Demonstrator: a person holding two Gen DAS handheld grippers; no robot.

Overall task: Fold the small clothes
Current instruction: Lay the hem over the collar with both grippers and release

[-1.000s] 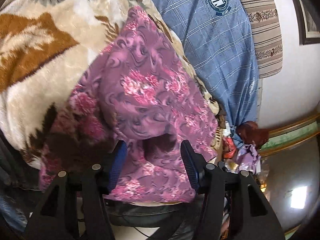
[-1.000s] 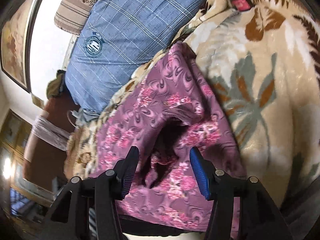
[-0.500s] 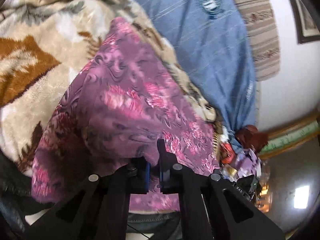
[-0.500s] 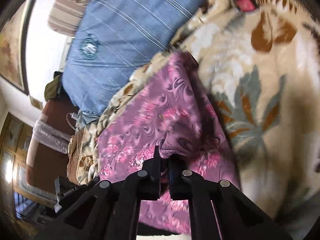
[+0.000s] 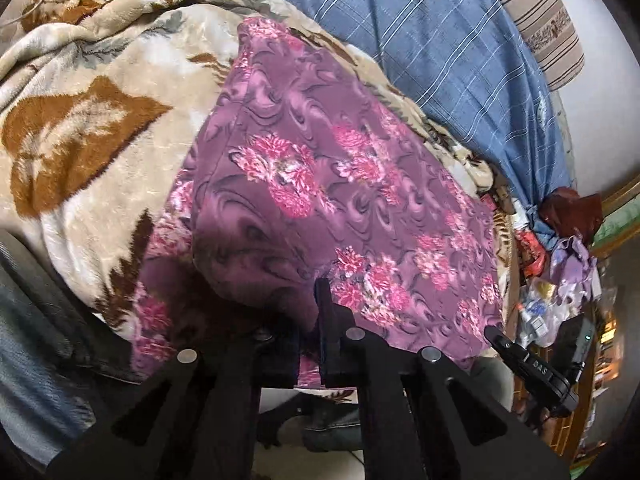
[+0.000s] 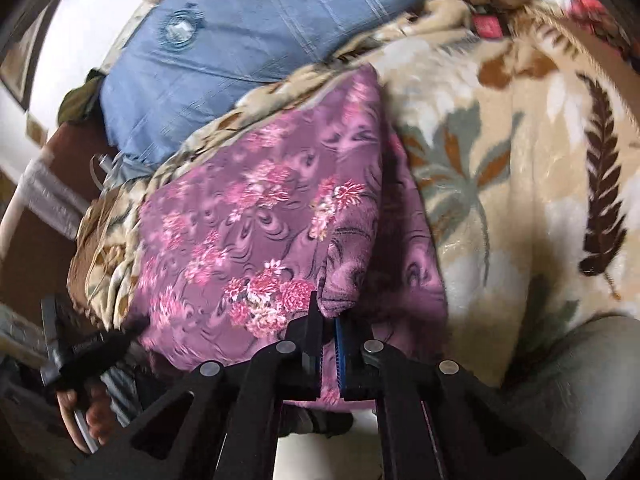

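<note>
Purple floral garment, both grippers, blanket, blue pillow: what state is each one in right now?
Purple floral garment: near edge pinched and lifted, rest lying on blanket.
Left gripper: shut on garment.
Right gripper: shut on garment.
Blanket: rumpled, spread under garment.
Blue pillow: lying behind the blanket.

A home bedroom: plush blanket (image 5: 100,128), blue pillow (image 5: 460,48), framed picture (image 6: 16,60).

Garment (image 5: 340,168) lies on blanket (image 5: 100,128), w/ pillow (image 5: 460,52) behind.
</note>
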